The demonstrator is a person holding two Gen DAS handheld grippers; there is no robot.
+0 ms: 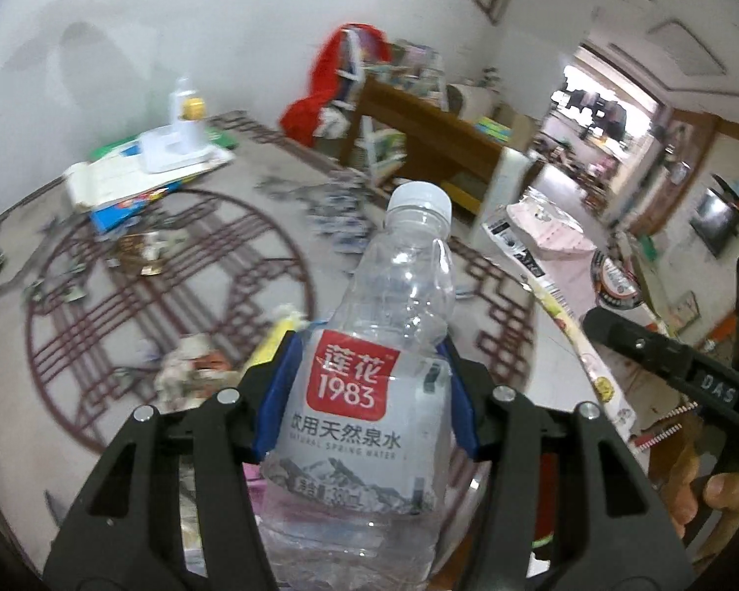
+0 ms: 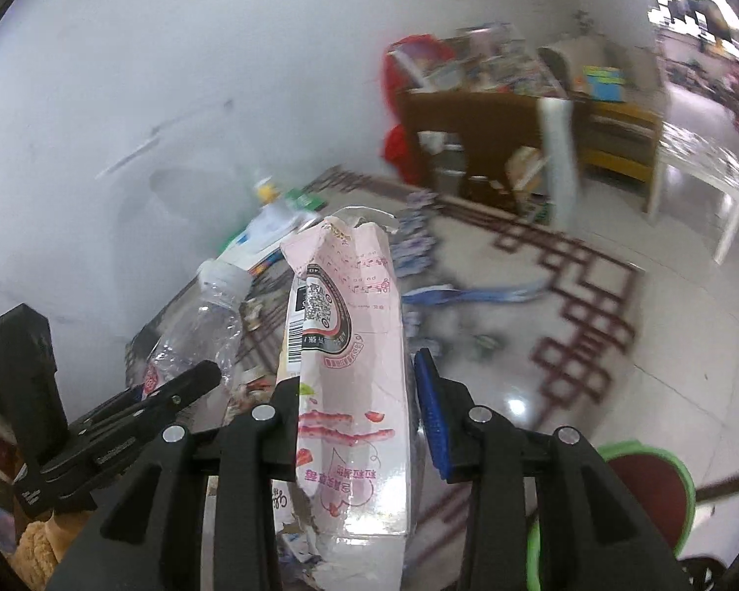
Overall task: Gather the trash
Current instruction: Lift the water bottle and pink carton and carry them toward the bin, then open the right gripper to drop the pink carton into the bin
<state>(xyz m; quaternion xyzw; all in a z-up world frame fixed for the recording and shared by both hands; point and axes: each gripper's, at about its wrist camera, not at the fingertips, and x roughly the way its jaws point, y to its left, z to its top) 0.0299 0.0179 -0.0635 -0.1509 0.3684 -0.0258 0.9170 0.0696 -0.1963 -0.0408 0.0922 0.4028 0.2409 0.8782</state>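
1. Between the blue pads of the left claw (image 1: 367, 394), a clear plastic water bottle (image 1: 394, 344) is clamped at its labelled middle, the jaws partly closed around it and its white cap (image 1: 419, 203) pointing away from the camera.
2. Its label shows a red square with "1983" above grey lettering; the bottle looks empty.
3. The right claw (image 2: 357, 411) grips a pink, torn carton (image 2: 352, 344) standing upright between its jaws, which are drawn in fairly narrow on it; a QR code and barcode face the camera.
4. Both items are lifted clear of the floor, side by side, each visible from the other camera.
5. Below lies a pale floor (image 1: 182, 266) with a dark red lattice pattern, strewn with scraps and wrappers (image 1: 192, 369).
6. A stack of books and papers (image 1: 138, 182) sits by the white wall.
7. Farther back stands a brown wooden desk (image 1: 419, 133) with a red cloth (image 1: 320, 98) beside it.
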